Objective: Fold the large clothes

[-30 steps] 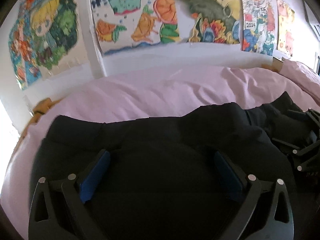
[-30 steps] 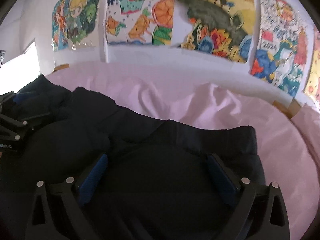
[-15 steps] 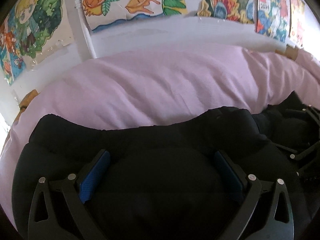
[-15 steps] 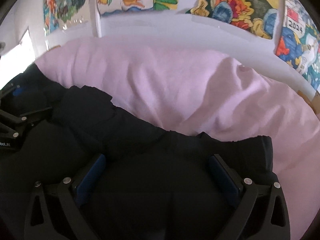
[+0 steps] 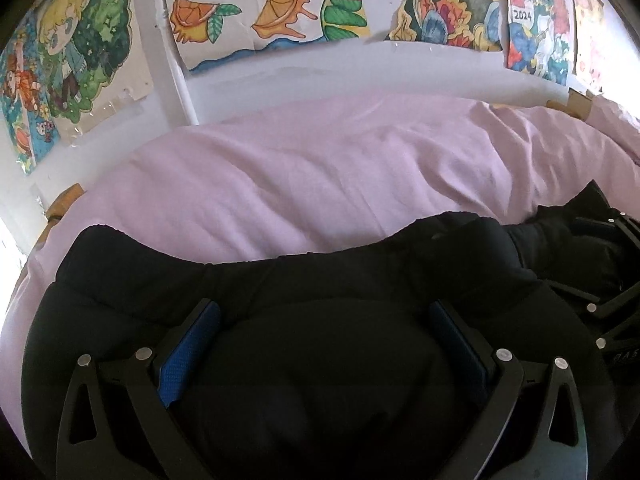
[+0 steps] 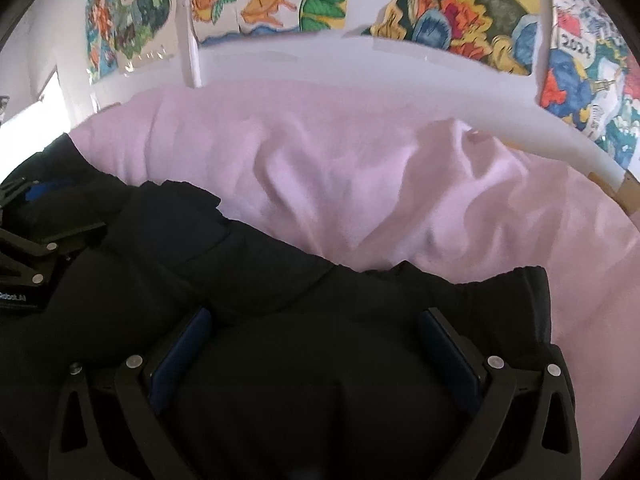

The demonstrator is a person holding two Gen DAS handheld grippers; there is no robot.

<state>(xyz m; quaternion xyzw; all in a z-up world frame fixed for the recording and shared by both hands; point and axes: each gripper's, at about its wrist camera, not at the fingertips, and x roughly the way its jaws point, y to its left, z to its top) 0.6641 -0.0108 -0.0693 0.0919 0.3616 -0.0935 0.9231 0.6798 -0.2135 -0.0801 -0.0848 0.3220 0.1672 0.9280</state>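
Note:
A large black padded garment [image 5: 320,280] lies on a pink bedsheet [image 5: 320,168] and fills the lower half of both views; it also shows in the right wrist view [image 6: 260,272]. My left gripper [image 5: 324,320] is open, its blue pads [image 5: 188,352] wide apart, pressed down on the garment's left part. My right gripper [image 6: 316,324] is open too, fingers spread over the garment's right part near its elastic hem [image 6: 500,280]. Each gripper shows at the edge of the other's view.
The pink sheet [image 6: 360,168] stretches wrinkled beyond the garment to a white wall [image 5: 320,76] hung with colourful drawings [image 5: 272,8]. A pink pillow [image 5: 616,120] lies at far right. Wooden bed frame corners [image 5: 64,200] show at the sheet's edges.
Both grippers have tilted down and moved forward over the garment, so more pink sheet and less wall shows. The garment's far edge has shifted a little. Both stay open.

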